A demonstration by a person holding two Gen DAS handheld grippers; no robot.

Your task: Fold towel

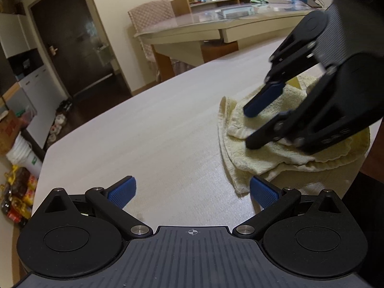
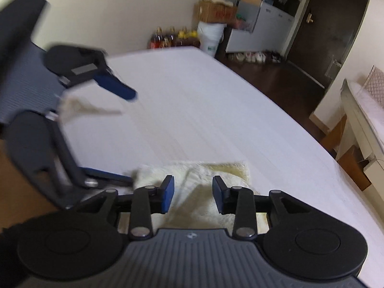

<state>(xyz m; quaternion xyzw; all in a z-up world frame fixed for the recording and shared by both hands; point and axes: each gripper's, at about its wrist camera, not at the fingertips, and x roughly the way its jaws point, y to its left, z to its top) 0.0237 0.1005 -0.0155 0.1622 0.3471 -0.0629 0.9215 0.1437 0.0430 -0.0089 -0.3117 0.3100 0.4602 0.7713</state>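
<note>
towel (image 1: 276, 148): pale yellow terry, in a rumpled multi-layer heap on the white counter (image 1: 156, 124), near the counter's near-right edge in the left wrist view. Edges not aligned, several wavy hems showing; not a neat fold.
right tongs (image 1: 249, 127): directly over the towel, tips down on its top layers. Jaws spread; right wrist view shows open gap with towel visible between the pads (image 2: 168, 193). Nothing pinched.
left tongs (image 1: 192, 189): just left of the towel, jaws spread wide, holding nothing. Right-hand pad (image 1: 262, 193) sits at the towel's near hem; touching or just above, cannot tell.
pale strip: in the right wrist view, something light shows beside the left tongs (image 2: 130, 136). Blurred; can't say what it is.
step: judgement only. Heap fits either a towel being gathered to spread flat, or a rough fold being pressed and tidied. Pictures don't settle which.
next move needs: either way, a clean hold on one hem layer only; the stacked layers make it easy to catch two at once. Each tool on its own corner, well apart along the hem.
pose, right: comes in from the towel's far right, pitched steeply down, fingers pointing toward the counter's middle. Motion blur on it.
pose, left: low and near level over the counter, fingers pointing past the towel's left side toward the far dining table (image 1: 216, 21).
risk: terry is limp, will sag and drag.
</note>
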